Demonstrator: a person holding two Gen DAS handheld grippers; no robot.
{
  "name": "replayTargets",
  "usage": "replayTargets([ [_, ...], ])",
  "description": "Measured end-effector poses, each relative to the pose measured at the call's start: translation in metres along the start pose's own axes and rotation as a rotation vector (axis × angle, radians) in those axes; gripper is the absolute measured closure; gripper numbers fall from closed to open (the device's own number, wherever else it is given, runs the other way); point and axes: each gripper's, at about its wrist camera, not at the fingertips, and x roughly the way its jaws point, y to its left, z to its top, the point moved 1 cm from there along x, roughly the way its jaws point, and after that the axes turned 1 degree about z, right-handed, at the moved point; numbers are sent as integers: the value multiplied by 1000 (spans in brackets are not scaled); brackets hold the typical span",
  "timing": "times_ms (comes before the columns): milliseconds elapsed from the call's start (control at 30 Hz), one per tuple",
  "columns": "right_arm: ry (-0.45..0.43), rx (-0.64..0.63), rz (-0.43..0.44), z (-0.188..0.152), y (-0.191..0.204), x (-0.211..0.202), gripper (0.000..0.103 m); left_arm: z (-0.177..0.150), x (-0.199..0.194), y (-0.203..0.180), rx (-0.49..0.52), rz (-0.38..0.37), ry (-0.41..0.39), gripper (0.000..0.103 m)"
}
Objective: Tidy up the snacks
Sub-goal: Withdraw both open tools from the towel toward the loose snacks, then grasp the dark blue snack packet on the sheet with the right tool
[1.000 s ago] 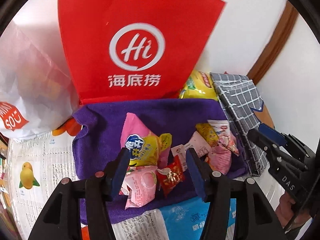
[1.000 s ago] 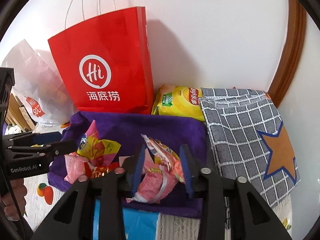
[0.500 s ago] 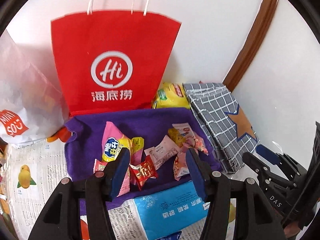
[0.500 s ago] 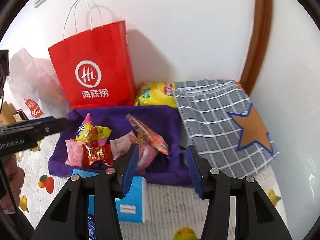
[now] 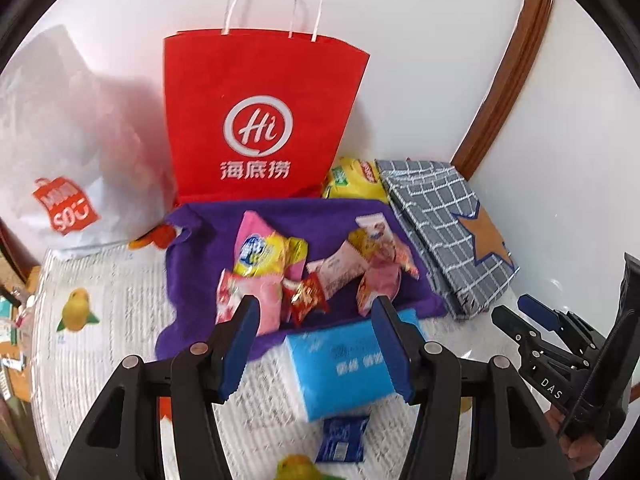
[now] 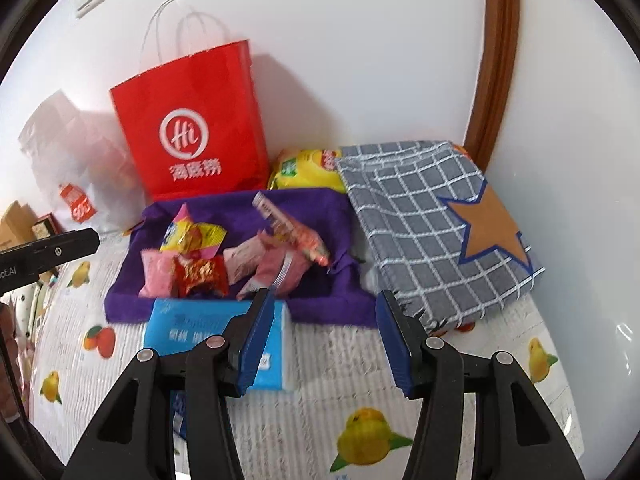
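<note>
A: What had just changed with the right tongs?

B: A second earlier they were pinching a pink packet over the purple cloth. Their jaws had just been opening, and by this moment they stood spread with nothing between them, pulled back toward the lower edge of the frame. The packet lay on the cloth at centre frame, touching the other snacks.

A: And the left tongs?

B: Spread as well, and empty, the gap no different from a second before. They had backed away too; the red bag, which had filled the top of their view, now showed whole, handles and all.

A: Where did the snacks end up?

B: In one heap on the cloth, mid-frame, below the red bag. A yellow crisp bag sat behind the cloth, upper right of it, beside the checked cloth. A blue tissue pack lay on the bench just in front of the purple cloth.

A: So what did it mean for the task?

B: I judged that one more snack had been delivered to the pile and both tongs were free for another. A small blue sachet near the bottom of the left view looked a likely candidate.
</note>
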Motion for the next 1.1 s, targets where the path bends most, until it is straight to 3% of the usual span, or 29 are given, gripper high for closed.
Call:
replayTargets([
  [733,92,-69,115,-75,42,-4,50,-85,-26,49,-76,84,46,47],
  [1100,183,-117,189,-104,84,29,50,-108,-23,70,-98,118,72,47],
])
